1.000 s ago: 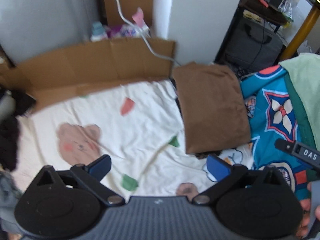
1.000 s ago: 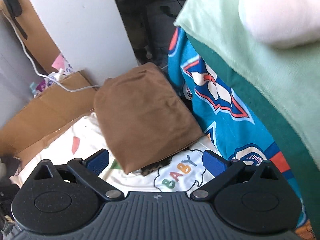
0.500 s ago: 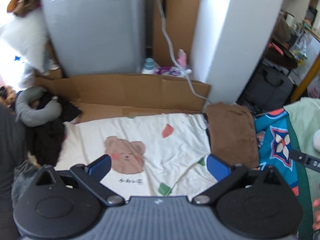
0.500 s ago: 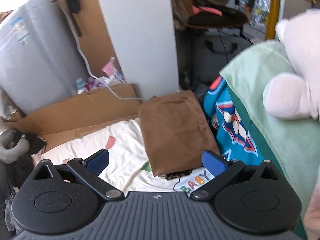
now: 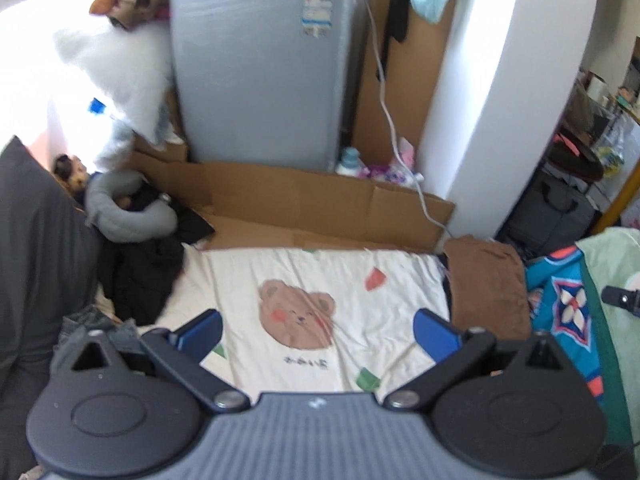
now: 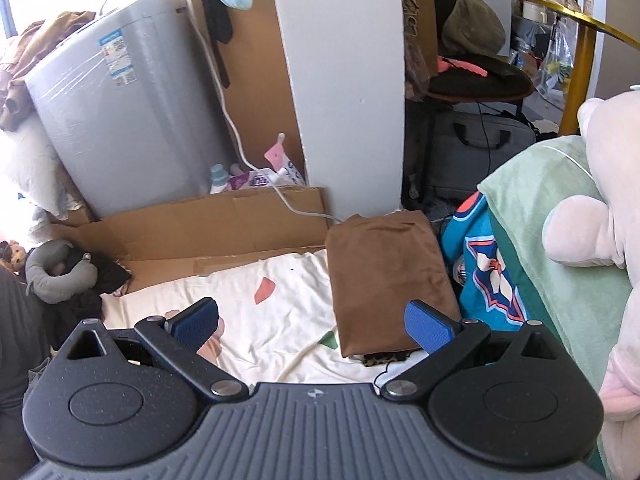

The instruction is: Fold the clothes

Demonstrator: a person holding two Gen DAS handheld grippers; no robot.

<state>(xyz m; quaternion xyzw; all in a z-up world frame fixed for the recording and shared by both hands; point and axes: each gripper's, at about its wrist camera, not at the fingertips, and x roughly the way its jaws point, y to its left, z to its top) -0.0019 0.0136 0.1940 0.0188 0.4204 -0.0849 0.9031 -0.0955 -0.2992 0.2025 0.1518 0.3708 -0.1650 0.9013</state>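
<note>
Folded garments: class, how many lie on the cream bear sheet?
1: the folded brown garment at the bear sheet's right edge, beside the blue patterned cloth. A leopard-print piece peeks out beneath; more may be hidden.

Cluttered home: washing machine (image 5: 260, 64), bedding (image 5: 320, 280)

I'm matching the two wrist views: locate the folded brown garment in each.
Left wrist: folded brown garment at right of centre, beside the cream bear sheet.
Right wrist: garment at centre-right.
Shared landmark: the white pillar behind it.
</note>
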